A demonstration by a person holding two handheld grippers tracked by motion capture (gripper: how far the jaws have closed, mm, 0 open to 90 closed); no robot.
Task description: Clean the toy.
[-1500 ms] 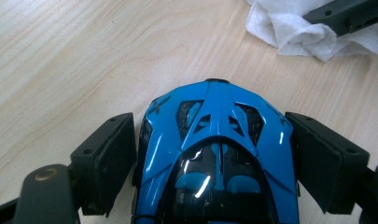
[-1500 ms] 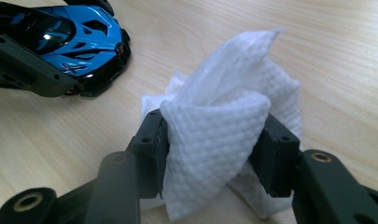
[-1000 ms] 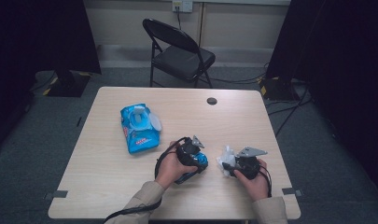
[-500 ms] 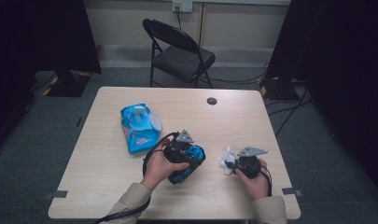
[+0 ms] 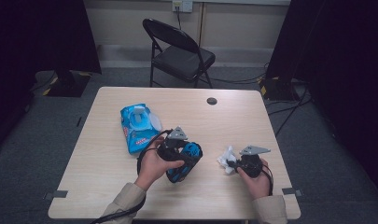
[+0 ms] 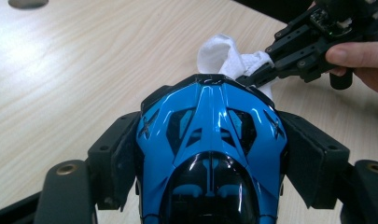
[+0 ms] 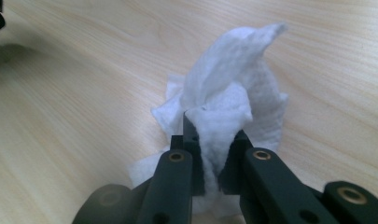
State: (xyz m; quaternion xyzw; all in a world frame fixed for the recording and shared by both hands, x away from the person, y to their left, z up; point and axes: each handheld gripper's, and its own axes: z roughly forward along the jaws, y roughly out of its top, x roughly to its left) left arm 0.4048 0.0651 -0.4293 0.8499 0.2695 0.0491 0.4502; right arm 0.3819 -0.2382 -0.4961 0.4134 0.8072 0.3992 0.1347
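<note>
Right tongs [image 7: 210, 140] have just clenched on the white wipe [image 7: 233, 93], left tongs [image 6: 210, 154] grasp the blue toy car [image 6: 210, 140]; wiping not yet begun.

A glossy blue-and-black toy car [image 6: 210, 140] held off the table; a crumpled white wipe [image 7: 228, 98] bunched upright, near it.

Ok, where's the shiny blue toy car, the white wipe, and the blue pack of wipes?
blue toy car [image 6: 210, 135], left gripper view, on its glossy hood.
white wipe [image 7: 233, 88], right gripper view, on its raised crumpled fold.
blue pack of wipes [image 5: 139, 126], high view, on its top face.
</note>
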